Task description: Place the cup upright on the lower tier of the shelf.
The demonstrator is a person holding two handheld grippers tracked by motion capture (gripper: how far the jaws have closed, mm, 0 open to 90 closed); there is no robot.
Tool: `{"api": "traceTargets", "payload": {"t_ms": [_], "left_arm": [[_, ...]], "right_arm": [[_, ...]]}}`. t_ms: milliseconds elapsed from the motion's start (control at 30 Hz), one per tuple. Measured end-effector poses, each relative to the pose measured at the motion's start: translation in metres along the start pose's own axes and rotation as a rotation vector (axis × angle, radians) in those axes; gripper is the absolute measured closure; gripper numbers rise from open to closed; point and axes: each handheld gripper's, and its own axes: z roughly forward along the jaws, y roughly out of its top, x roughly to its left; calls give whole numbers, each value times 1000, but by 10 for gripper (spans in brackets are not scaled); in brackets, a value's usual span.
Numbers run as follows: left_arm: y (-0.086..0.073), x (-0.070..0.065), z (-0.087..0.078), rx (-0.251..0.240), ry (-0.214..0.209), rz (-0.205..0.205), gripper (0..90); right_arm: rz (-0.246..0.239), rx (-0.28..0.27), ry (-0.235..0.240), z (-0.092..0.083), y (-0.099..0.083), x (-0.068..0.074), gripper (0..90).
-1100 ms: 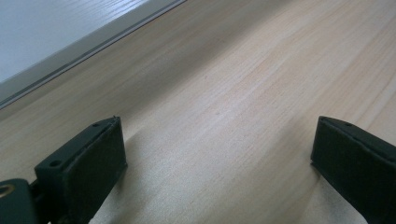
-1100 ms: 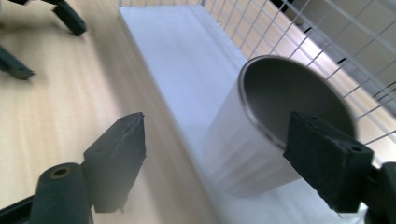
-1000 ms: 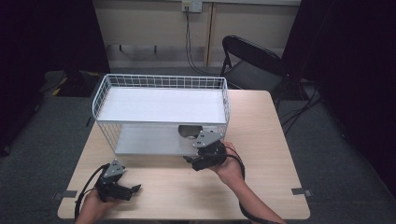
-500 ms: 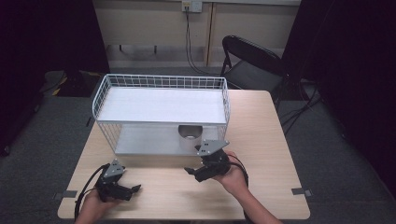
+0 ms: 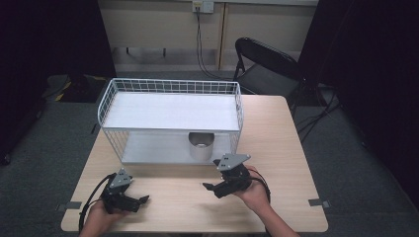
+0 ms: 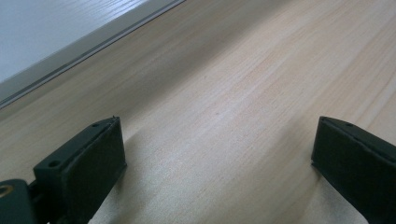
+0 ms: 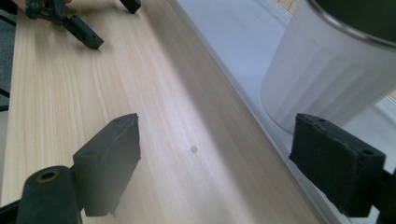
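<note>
A white ribbed cup [image 5: 200,145] with a metal rim stands on the lower shelf of a white wire rack [image 5: 170,118]; in the right gripper view the cup [image 7: 336,70] rises close beyond the right-hand jaw. My right gripper [image 5: 211,189] is open and empty, low over the table in front of the rack, apart from the cup. My left gripper [image 5: 141,202] rests open near the front left corner, with only bare wood between its jaws [image 6: 219,154]. It also shows far off as the left gripper [image 7: 88,28].
The wooden table [image 5: 291,148] has bare room at the right of the rack and along the front edge. A black folding chair [image 5: 264,64] stands behind the table. Tape marks [image 5: 316,202] sit near the front corners.
My right gripper has drawn back from the rack's lower shelf toward the front of the table, leaving the cup standing on the shelf. The left gripper has stayed put.
</note>
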Motion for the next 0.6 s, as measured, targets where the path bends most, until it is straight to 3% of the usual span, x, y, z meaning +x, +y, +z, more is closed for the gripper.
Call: {"api": "traceTargets", "payload": {"t_ms": [600], "left_arm": [[0, 0, 0, 0, 0, 0, 21]], "right_arm": [[42, 24, 3, -16, -37, -6, 149]]}}
